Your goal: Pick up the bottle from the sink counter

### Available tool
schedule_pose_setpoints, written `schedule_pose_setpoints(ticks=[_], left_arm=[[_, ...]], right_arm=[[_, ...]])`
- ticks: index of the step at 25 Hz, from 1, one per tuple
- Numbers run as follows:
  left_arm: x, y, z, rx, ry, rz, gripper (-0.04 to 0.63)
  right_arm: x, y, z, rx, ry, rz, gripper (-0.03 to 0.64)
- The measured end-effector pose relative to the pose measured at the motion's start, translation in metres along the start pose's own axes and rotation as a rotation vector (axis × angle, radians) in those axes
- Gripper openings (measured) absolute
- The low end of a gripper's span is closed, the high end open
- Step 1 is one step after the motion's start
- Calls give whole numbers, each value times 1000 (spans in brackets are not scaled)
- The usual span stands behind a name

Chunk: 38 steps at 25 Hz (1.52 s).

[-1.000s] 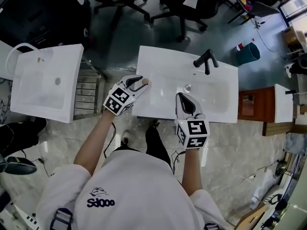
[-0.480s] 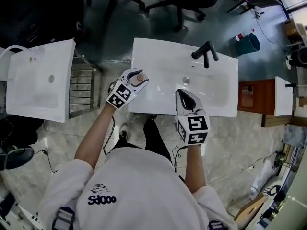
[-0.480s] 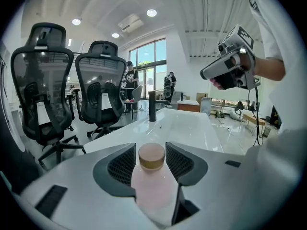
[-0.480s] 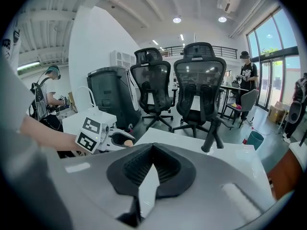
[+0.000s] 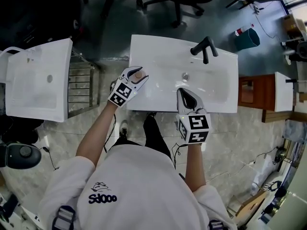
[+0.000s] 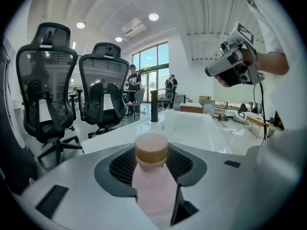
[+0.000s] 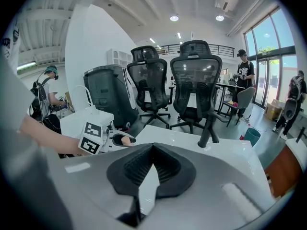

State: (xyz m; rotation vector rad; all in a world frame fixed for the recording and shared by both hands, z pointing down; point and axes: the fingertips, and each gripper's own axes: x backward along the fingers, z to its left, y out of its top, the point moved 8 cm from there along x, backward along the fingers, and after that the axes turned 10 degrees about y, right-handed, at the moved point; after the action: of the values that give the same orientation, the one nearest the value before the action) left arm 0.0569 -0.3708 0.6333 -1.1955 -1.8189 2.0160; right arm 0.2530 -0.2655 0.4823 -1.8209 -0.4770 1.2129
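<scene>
The small pale-pink plastic bottle with a round tan cap (image 6: 151, 186) stands upright near the left end of the white sink counter (image 5: 158, 51), not yet lifted. The left claw (image 5: 136, 75) sits around it and is closing. A sliver of gap shows at one side, so the grip looks unfinished; squeezing and lifting remain. The right claw (image 7: 150, 150) hovers at the counter's near edge, pressed together and empty.

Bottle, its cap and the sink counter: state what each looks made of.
Bottle: pale pink, matte and opaque, likely plastic. Cap: tan and dull, with a darker band around it; it could be wood-look or plastic, I cannot tell which. Sink counter: glossy white with soft reflections, probably ceramic or a cast stone-like material.
</scene>
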Motion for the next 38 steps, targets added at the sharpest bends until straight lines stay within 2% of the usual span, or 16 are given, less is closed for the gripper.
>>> schedule_pose_setpoints(ticks=[3,5,9,14,18,22,31,35,38], left_arm=[[1,1,0,9,9,-13,168],[2,2,1,11,12,-23,132],[2,4,0,-10,14,-29,118],[0,4,1,0,24,-17,115],[0,3,4,34,31,-3,114],[4,13,5,69,38,-24,112],[42,54,-5,86,5,-85,114],[63,75,-6,62,-48,-65,114],[85,88,-9,43,-74,-86,114]], right_arm=[[2,-3,-1,-7,-5,3,11],[2,-4,-1,-10,-5,3,11],[4,-4,1,-6,-5,0,11],[9,-4,1,-7,-14,-10,11],[14,-3,3,-7,-28,-28,11],[25,-1,5,-5,-50,-52,11],[56,9,21,11,-110,-147,11],[64,16,32,25,-138,-191,11],[71,18,45,31,-156,-216,11]])
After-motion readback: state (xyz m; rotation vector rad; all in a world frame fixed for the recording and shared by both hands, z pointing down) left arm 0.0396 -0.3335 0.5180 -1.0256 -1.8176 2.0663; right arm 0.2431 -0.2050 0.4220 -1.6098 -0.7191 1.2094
